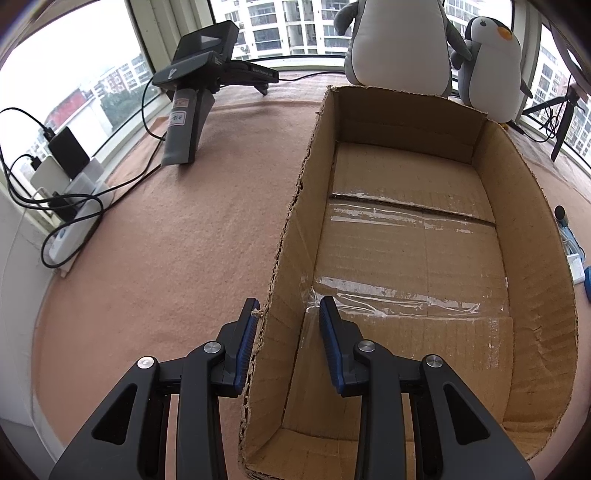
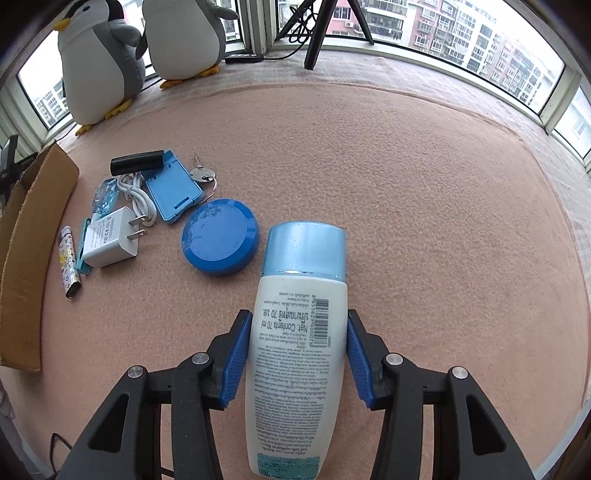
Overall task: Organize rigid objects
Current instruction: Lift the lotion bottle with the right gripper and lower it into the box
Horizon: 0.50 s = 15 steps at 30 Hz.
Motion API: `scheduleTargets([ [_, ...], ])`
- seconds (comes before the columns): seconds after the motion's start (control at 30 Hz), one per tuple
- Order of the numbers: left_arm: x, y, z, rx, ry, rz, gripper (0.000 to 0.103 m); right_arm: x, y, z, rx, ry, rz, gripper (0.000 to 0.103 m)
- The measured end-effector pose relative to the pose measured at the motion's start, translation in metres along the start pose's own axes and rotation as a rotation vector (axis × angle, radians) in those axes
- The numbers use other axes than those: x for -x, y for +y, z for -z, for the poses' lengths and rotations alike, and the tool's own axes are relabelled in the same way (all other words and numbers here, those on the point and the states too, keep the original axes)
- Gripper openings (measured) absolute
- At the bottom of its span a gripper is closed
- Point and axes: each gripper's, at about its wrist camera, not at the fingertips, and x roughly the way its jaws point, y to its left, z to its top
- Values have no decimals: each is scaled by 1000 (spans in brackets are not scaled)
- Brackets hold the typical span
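Observation:
An open, empty cardboard box [image 1: 532, 258] stands on the pink mat. My left gripper [image 1: 290, 308] is open and straddles the box's left wall, one finger outside and one inside. My right gripper [image 2: 298, 325] is shut on a white bottle with a light blue cap [image 2: 301, 314], its cap pointing away. Left of it on the mat lie a round blue lid [image 2: 219, 242], a white charger with cable [image 2: 112, 242], a blue phone stand [image 2: 171, 190], a black cylinder [image 2: 137, 161], keys [image 2: 202, 173], a patterned tube [image 2: 69, 266] and a clear blue wrapper [image 2: 106, 195].
Two plush penguins [image 2: 99, 59] stand at the window. The box's edge [image 2: 33, 240] shows at the right wrist view's left. A black device on a stand [image 1: 199, 74], power banks and cables [image 1: 66, 177] sit at the left. Tripod legs [image 2: 317, 33] stand behind.

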Motion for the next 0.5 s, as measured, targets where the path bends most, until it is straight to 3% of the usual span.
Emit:
scheduleTargets([
  [0.5, 1, -1, 0, -1, 4, -2, 31, 45, 10, 6, 11, -101, -58, 45],
])
